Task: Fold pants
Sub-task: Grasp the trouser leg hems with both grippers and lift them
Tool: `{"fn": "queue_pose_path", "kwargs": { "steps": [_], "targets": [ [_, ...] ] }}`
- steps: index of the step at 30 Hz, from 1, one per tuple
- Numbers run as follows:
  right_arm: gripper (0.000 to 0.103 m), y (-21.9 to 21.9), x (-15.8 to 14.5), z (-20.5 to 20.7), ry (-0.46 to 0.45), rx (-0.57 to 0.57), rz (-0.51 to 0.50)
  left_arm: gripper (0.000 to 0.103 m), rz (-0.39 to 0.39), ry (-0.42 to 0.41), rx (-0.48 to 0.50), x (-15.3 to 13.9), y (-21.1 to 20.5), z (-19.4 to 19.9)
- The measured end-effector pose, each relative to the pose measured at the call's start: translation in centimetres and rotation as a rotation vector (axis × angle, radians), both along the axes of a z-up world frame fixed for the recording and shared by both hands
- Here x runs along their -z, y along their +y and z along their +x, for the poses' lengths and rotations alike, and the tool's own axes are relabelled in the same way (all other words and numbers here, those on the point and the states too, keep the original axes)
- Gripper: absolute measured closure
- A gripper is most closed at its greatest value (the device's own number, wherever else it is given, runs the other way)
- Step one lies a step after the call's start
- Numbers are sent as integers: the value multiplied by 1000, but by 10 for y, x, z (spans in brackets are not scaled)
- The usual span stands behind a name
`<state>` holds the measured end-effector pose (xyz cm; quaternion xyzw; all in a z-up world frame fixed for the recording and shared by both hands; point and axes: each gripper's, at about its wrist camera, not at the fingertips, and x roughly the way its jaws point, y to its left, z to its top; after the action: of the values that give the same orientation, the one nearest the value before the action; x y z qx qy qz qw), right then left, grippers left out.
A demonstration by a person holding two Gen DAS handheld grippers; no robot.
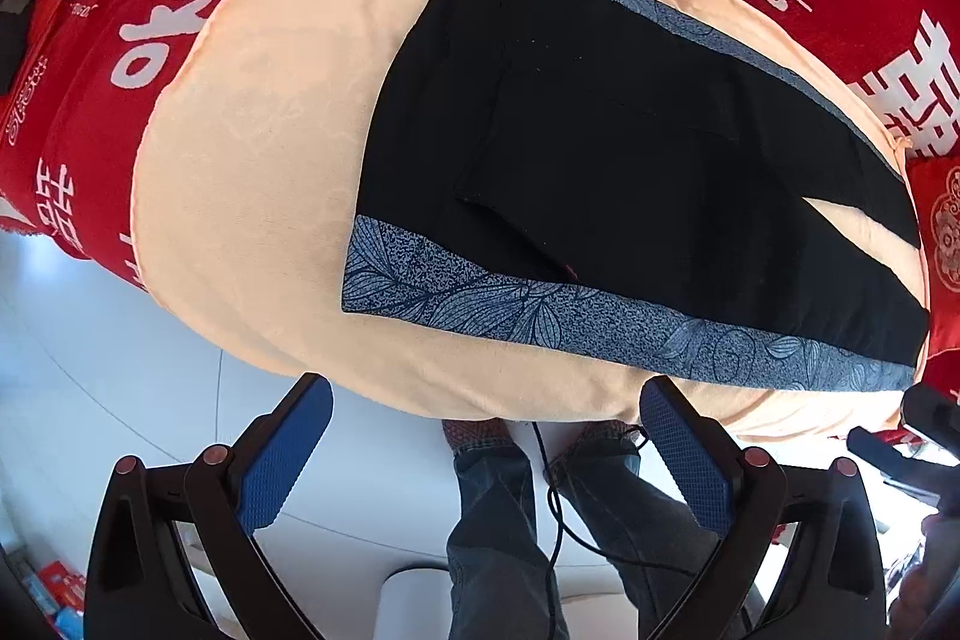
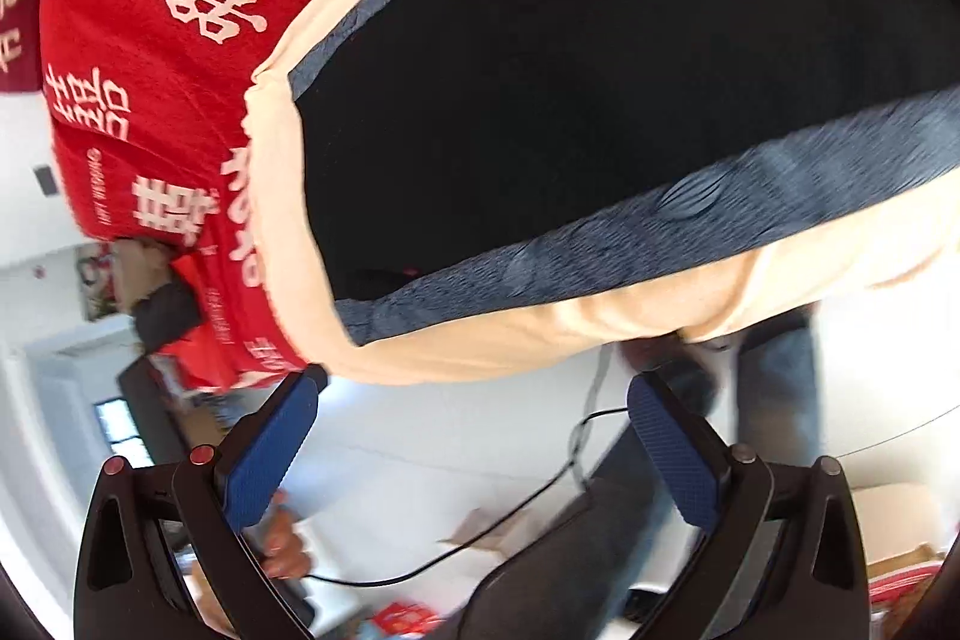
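Note:
Black shorts (image 1: 630,148) with blue-grey leaf-print side bands lie flat, folded in half, on a peach cloth (image 1: 258,148) over a red table cover. They also show, blurred, in the right wrist view (image 2: 540,100). My left gripper (image 1: 486,400) is open and empty, held off the table's near edge, just below the shorts' printed band (image 1: 540,316). My right gripper (image 2: 474,388) is open and empty, at the peach cloth's near edge (image 2: 510,346), below the shorts' corner.
The red cover (image 1: 108,58) carries white characters and hangs over the table edges. Below the edge are a white floor (image 1: 120,370), the person's legs (image 1: 504,520) and a black cable (image 1: 555,508). A red cushion (image 1: 942,244) sits at the right.

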<state>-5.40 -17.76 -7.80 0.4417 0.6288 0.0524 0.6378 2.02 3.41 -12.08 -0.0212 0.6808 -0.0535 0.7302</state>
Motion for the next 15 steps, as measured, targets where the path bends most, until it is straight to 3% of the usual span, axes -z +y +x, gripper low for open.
{"fn": "queue_pose_path", "kwargs": {
  "steps": [5, 7, 9, 12, 15],
  "targets": [
    [2, 37, 68, 13, 4, -27, 188, 0, -64, -23, -31, 31, 11, 6],
    [17, 49, 94, 19, 0, -47, 210, 0, -98, -18, -39, 47, 14, 7],
    [24, 52, 117, 19, -4, -32, 229, 0, -135, -6, -41, 62, 15, 7],
    [24, 46, 143, 14, -13, 42, 278, 0, -185, 1, -42, 80, 15, 7],
    [24, 36, 149, 11, -50, 107, 316, 0, -242, 23, -55, 93, 15, 5]
  ]
}}
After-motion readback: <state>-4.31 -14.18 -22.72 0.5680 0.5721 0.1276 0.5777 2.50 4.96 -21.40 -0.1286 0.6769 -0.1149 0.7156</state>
